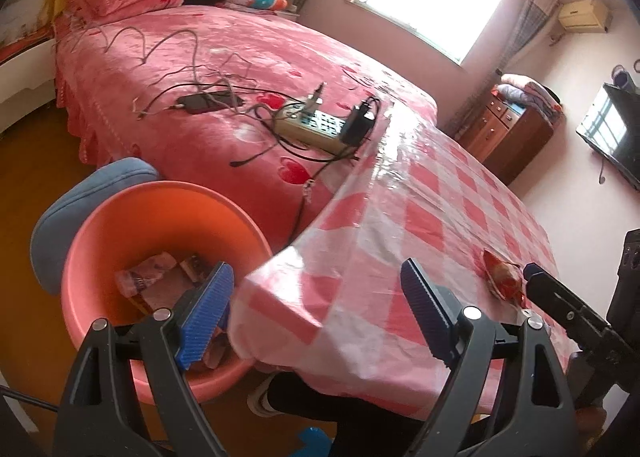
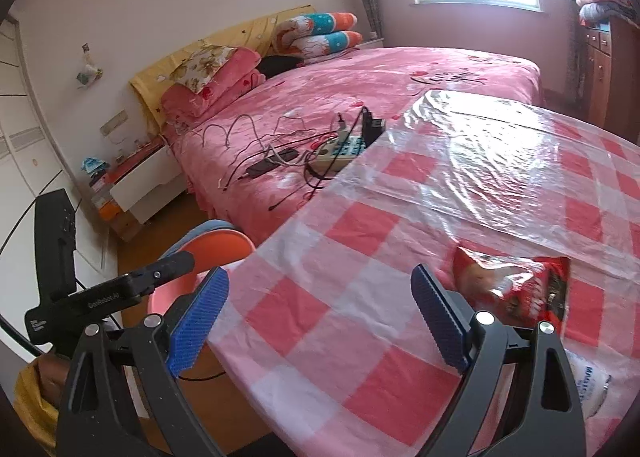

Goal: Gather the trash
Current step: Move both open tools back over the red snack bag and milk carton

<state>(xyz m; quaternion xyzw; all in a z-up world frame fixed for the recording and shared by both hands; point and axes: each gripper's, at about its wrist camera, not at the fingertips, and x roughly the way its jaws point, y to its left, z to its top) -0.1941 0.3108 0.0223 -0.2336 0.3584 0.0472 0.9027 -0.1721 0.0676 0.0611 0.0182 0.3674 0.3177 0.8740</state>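
An orange basin [image 1: 100,241] sits on the floor left of the table and holds a few wrappers [image 1: 148,269]; it also shows in the right wrist view [image 2: 216,245]. A red snack bag [image 2: 516,289] lies flat on the checked tablecloth [image 2: 360,257], just right of my right gripper [image 2: 320,321], which is open and empty above the cloth. A white wrapper [image 2: 592,385] lies at the lower right. My left gripper [image 1: 316,309] is open and empty over the table corner, beside the basin. The snack bag shows small in the left wrist view [image 1: 502,273].
A pink bed [image 1: 224,57] carries a power strip [image 1: 316,125], chargers and tangled cables [image 1: 192,69]. A blue cushion [image 1: 80,209] lies behind the basin. A wooden cabinet [image 1: 508,133] and a TV [image 1: 616,137] stand at the right. A clear plastic sheet [image 2: 500,145] covers the far tabletop.
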